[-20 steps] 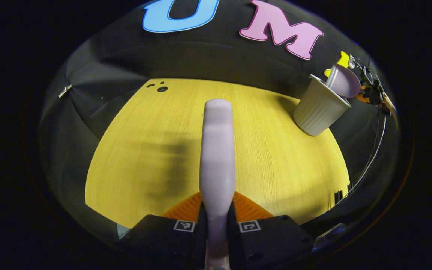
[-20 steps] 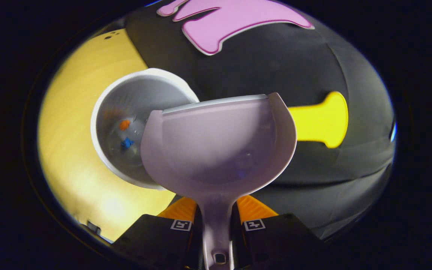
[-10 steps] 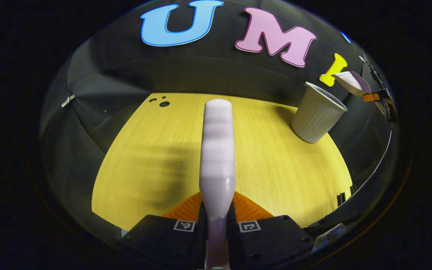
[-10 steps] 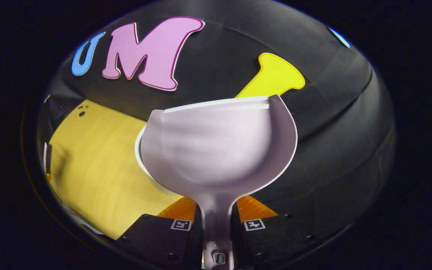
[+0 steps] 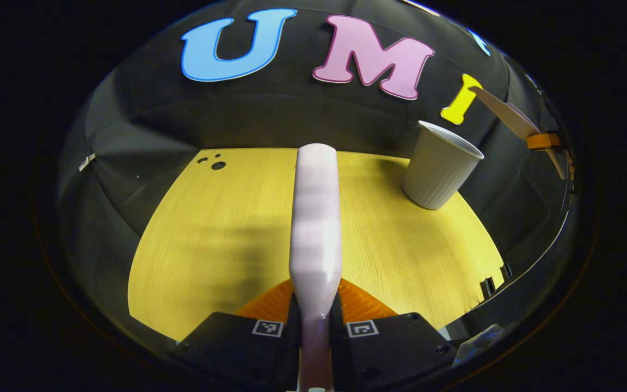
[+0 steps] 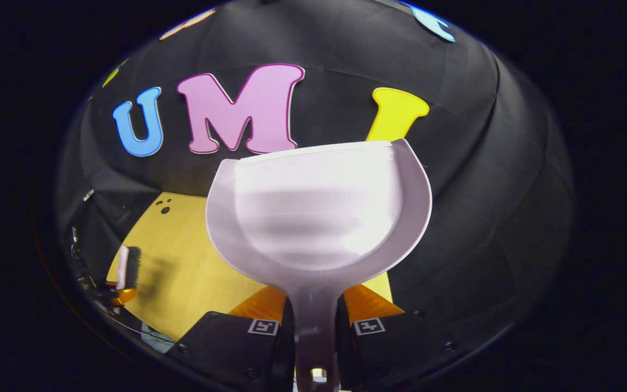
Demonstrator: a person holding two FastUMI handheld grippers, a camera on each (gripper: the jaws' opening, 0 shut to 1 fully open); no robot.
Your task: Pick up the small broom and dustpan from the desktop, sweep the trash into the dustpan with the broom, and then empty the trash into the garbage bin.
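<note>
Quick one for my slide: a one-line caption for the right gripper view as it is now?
Right gripper holds the pale dustpan by its handle, above the yellow desktop.

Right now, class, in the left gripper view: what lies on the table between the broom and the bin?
Nothing. In the left gripper view, bare yellow tabletop separates the broom from the garbage bin.
</note>
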